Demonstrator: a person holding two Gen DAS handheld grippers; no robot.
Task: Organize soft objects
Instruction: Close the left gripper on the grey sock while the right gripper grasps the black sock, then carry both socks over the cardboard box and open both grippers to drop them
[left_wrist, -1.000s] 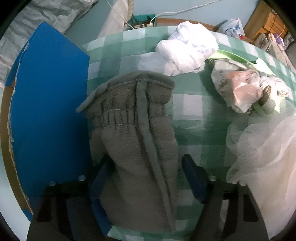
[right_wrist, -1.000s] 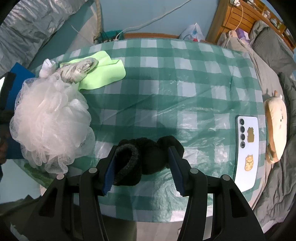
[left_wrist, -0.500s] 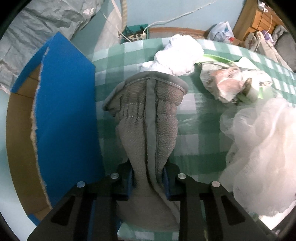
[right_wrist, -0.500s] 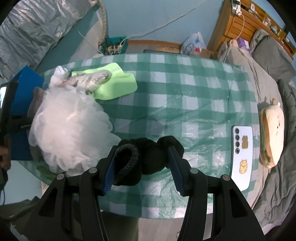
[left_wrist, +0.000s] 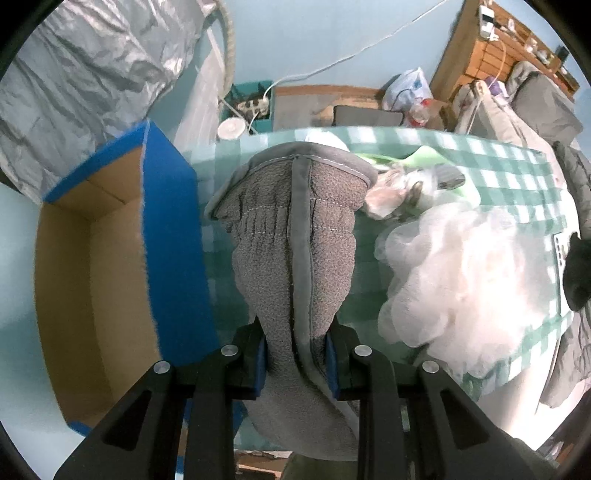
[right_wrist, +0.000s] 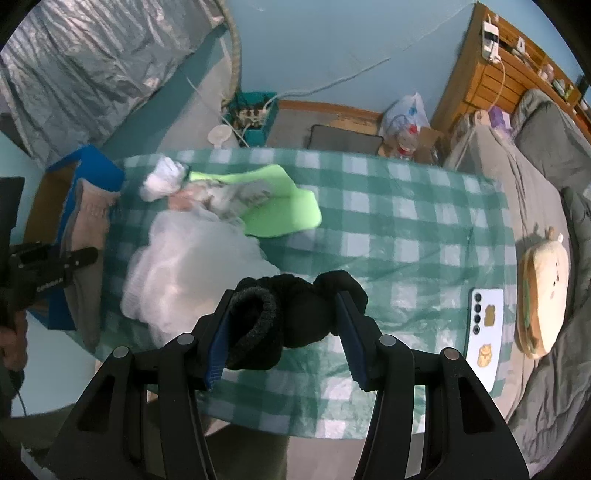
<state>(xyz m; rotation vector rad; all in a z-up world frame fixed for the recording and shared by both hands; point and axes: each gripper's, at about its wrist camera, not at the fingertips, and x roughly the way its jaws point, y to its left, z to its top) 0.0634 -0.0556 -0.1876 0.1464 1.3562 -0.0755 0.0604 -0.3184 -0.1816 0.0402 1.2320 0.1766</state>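
My left gripper (left_wrist: 295, 360) is shut on a grey fleece glove (left_wrist: 295, 236) and holds it in the air above the table's left edge, cuff hanging away from me. The same glove (right_wrist: 86, 225) shows at the far left of the right wrist view. Beside it stands an open cardboard box with blue flaps (left_wrist: 110, 258). My right gripper (right_wrist: 284, 332) is shut on a black rolled sock (right_wrist: 291, 310), lifted over the near side of the green checked table (right_wrist: 406, 229). A white mesh bath pouf (right_wrist: 192, 262), a lime green cloth (right_wrist: 284, 214) and a white cloth bundle (right_wrist: 164, 177) lie on the table.
A crumpled plastic bag (left_wrist: 391, 192) lies by the green cloth. A white phone (right_wrist: 484, 332) sits at the table's right edge, with a round plush cushion (right_wrist: 543, 291) on the grey bedding beyond. A person's hand (right_wrist: 11, 332) holds the left gripper's handle.
The left gripper closed on the grey glove and lifted it off the table. The right gripper rose with the black sock held; the table looks farther away in both views.
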